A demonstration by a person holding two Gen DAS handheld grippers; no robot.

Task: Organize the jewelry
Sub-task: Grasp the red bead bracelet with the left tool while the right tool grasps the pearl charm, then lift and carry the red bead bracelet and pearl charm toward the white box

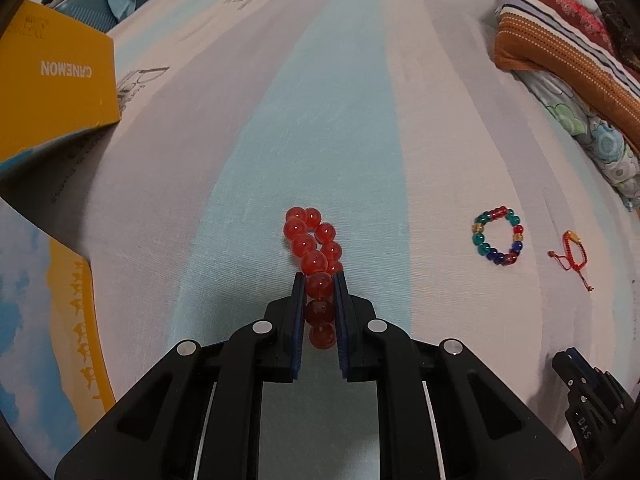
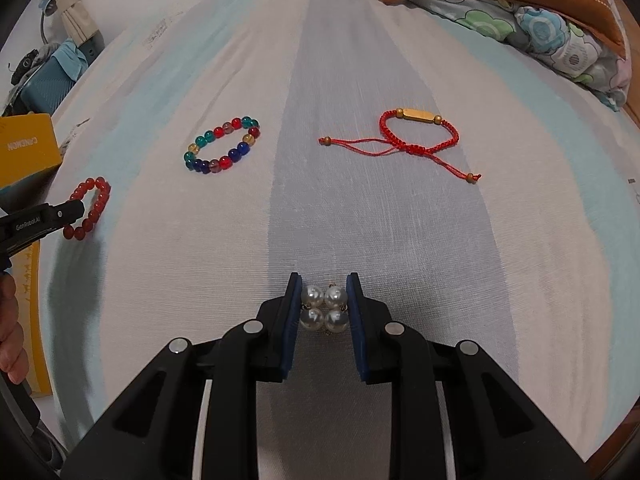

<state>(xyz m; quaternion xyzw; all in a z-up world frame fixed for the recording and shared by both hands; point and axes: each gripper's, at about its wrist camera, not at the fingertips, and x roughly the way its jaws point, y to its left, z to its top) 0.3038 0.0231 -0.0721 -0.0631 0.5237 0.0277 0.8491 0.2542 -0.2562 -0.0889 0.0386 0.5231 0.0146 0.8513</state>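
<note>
My left gripper [image 1: 319, 280] is shut on a red bead bracelet [image 1: 310, 240], whose near beads sit squeezed between the pads while the far loop lies on the striped bedsheet. In the right wrist view the same red bead bracelet [image 2: 89, 208] shows at the left with the left gripper [image 2: 74, 212] on it. My right gripper [image 2: 324, 280] is shut on a white pearl bracelet [image 2: 324, 308], pinched flat between the blue pads. A multicolour bead bracelet [image 2: 223, 144] and a red cord bracelet with a gold bar [image 2: 418, 128] lie loose on the sheet beyond.
A yellow box [image 1: 52, 80] stands at the left on the bed. Folded blankets and a pillow [image 1: 568, 48] are piled at the far right. The multicolour bracelet [image 1: 498, 236] and red cord bracelet [image 1: 570, 252] lie to the right of the left gripper.
</note>
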